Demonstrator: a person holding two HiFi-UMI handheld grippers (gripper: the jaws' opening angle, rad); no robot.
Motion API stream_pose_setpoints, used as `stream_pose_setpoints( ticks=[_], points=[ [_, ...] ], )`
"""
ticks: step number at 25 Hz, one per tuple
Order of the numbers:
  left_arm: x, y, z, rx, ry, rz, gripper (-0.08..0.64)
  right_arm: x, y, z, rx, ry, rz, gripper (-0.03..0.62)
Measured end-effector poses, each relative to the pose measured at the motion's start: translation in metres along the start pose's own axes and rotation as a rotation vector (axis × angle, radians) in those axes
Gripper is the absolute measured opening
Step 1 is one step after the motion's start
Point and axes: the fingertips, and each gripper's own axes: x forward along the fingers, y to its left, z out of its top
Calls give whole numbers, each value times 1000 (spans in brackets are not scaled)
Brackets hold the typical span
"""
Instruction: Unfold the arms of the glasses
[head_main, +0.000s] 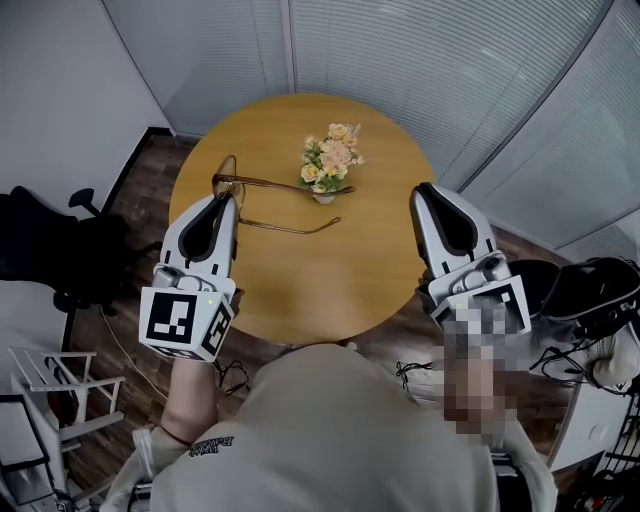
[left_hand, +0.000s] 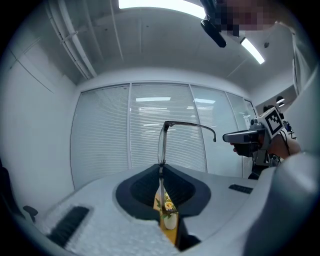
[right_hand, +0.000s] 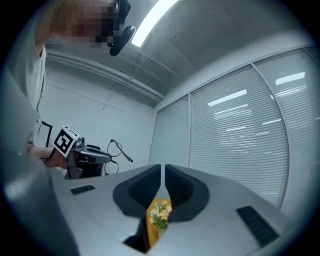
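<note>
Left tongs (head_main: 228, 203) clamp the thin brown wire-rimmed glasses (head_main: 283, 184) by the front, above the round wooden table (head_main: 300, 285). My right tongs (head_main: 424, 192) are closed and empty. Both arms look open, so I'd keep my grip steady.

Left gripper (head_main: 229, 198) has the glasses (head_main: 280, 182) at its tip, over the round wooden table (head_main: 300, 275). Both glasses arms stick out to the right, near the small flower pot (head_main: 328, 162). Right gripper (head_main: 423, 192) hangs over the table's right edge, well apart from them.
</note>
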Motion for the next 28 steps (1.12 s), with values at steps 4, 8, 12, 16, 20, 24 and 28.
stream_pose_setpoints(
  ticks=[4,8,12,16,20,24,28],
  points=[
    [-3,-1,-10,-7,19,1,38,0,7,-19,-13,42,5,43],
    [-8,-2,-22,-18,46,1,38,-2,11,-32,9,70,14,43],
    [-9,-2,-33,-28,66,0,38,-2,16,-46,28,99,38,43],
    [-11,-2,-35,-30,68,3,38,-3,21,-51,27,116,60,43],
    [-15,-3,-36,-29,67,5,38,-7,26,-54,15,128,66,43],
    [-20,-6,-37,-26,66,2,38,-11,32,-58,2,138,72,43],
    [-19,-5,-36,-25,70,-1,38,-10,33,-56,1,140,75,43]
  ],
)
